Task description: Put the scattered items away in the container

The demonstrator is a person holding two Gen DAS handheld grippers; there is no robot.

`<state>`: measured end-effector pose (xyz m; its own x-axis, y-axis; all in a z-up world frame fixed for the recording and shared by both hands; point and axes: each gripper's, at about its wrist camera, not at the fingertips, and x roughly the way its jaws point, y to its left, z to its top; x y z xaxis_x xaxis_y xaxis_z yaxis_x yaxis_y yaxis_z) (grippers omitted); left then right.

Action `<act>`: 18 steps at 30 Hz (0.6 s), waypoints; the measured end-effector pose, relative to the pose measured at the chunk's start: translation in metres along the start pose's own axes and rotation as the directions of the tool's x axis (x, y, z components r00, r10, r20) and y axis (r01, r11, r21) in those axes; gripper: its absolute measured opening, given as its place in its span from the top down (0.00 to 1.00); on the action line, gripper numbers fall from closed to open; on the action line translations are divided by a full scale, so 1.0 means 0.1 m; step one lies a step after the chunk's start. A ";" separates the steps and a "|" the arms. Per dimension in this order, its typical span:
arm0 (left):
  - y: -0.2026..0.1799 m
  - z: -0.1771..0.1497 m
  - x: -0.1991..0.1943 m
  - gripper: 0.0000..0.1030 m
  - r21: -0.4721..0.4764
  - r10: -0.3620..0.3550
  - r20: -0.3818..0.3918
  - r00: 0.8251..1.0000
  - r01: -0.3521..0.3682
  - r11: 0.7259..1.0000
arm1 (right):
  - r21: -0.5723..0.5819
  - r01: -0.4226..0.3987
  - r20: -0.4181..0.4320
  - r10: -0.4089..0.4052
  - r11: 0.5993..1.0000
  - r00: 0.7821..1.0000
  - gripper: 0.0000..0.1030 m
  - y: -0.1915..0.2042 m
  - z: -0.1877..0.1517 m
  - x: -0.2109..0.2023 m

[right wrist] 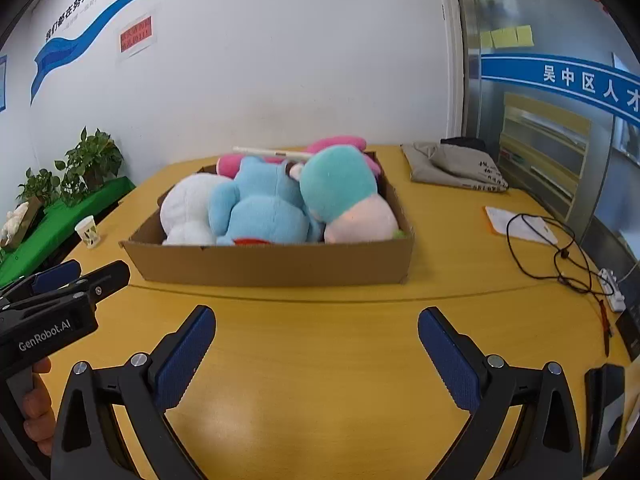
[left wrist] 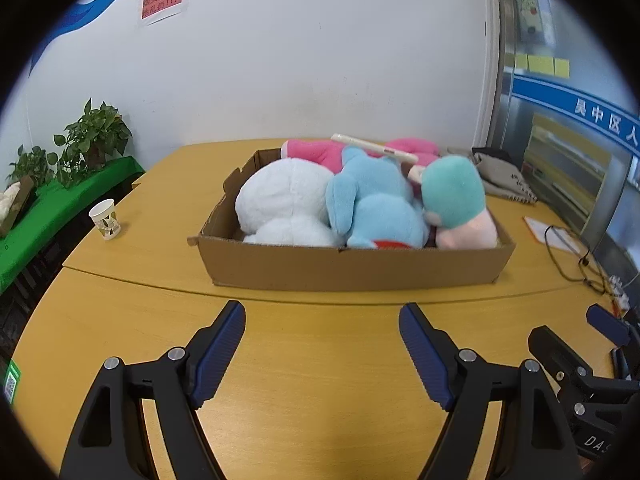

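Observation:
A shallow cardboard box sits on the yellow table and is heaped with plush toys: a white one, a light blue one, a teal-and-pale-pink one and a pink one at the back. A cream stick lies across the top. My left gripper hangs open over bare table in front of the box, nothing between its fingers. My right gripper is open too, empty, beside the left one.
A paper cup stands left of the box. A folded grey cloth lies at the back right. Paper and a black cable with a power strip lie on the right. Potted plants stand on a green bench.

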<state>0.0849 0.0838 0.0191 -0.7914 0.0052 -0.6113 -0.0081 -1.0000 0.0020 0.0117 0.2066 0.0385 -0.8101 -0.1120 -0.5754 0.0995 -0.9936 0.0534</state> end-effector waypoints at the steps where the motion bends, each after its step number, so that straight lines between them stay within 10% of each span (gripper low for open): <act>1: -0.01 -0.03 0.01 0.23 0.009 0.001 -0.002 1.000 -0.001 1.000 | 0.002 0.008 -0.007 -0.008 1.000 1.000 0.00 0.01 -0.04 0.03; 18: -0.06 -0.26 0.17 0.23 0.041 0.013 -0.019 1.000 -0.012 0.999 | -0.014 0.026 -0.037 -0.027 1.000 0.999 0.00 0.07 -0.21 0.21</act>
<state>0.0873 0.0893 -0.0124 -0.7800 -0.0080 -0.6258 -0.0233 -0.9989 0.0418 0.0080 0.1980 0.0095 -0.7905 -0.0850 -0.6066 0.0864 -0.9959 0.0270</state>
